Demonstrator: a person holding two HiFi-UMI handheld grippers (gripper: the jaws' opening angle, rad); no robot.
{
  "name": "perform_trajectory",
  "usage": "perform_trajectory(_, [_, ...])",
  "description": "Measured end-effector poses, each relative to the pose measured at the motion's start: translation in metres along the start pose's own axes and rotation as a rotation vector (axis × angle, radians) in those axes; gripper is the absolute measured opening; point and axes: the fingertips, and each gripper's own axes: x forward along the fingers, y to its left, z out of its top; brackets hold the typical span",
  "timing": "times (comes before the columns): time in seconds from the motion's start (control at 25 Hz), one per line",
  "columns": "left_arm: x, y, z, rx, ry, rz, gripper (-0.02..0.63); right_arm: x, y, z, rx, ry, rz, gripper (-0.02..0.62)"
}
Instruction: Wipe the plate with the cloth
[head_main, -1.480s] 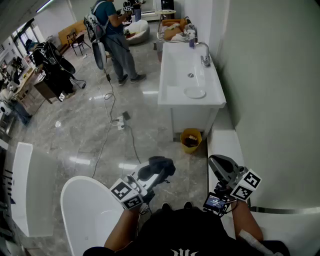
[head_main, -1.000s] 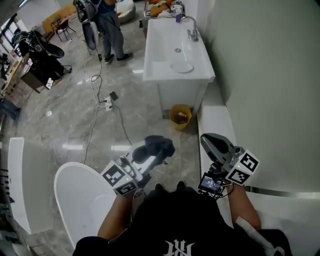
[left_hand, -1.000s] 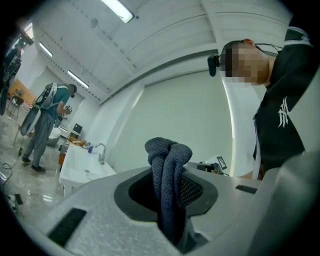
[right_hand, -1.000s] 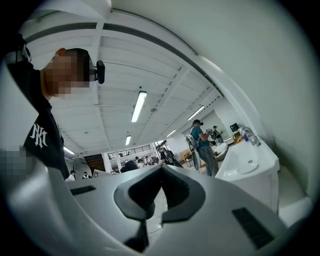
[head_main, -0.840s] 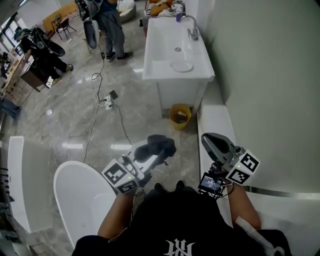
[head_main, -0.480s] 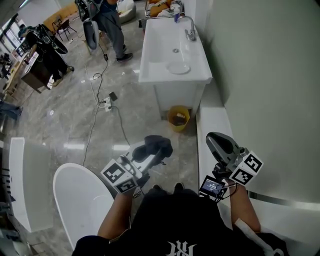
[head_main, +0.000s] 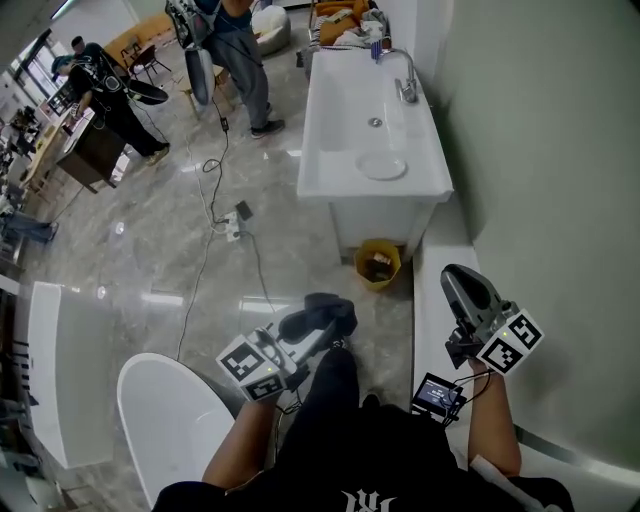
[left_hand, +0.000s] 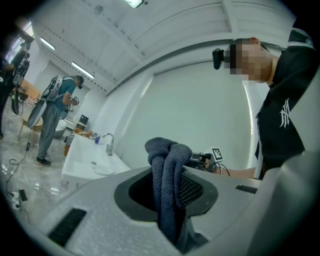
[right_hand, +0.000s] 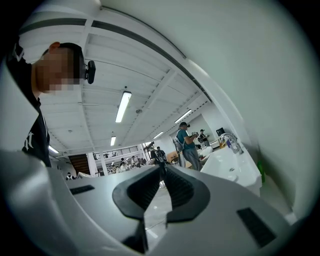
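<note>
Close to the body, the left gripper (head_main: 312, 338) is clenched on a dark cloth (head_main: 318, 312), which bunches out past its jaws. Beside it, the right gripper (right_hand: 163, 172) has its jaws pressed together on nothing. Well ahead, beyond a yellow bin (head_main: 378, 265), the plate (head_main: 384, 166) lies bare by the near edge of the sink counter (head_main: 322, 150), short of the tap (head_main: 405, 85). Wiping has not begun; this looks like the approach. Next the cloth must cross that near edge and settle flat on the plate.
</note>
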Motion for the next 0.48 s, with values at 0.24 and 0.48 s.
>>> perform_trajectory(0.24, [0.023,0.119,0.016,-0.032,-0.014,-0.021,0.064,0.091,-0.052,-0.021,0.022,0.055,-0.011,0.081])
perform_trajectory(0.48, [0.058,0.224,0.056,-0.024,-0.006,-0.061,0.064,0.18,-0.114,-0.023,0.03,0.144,-0.09,0.094])
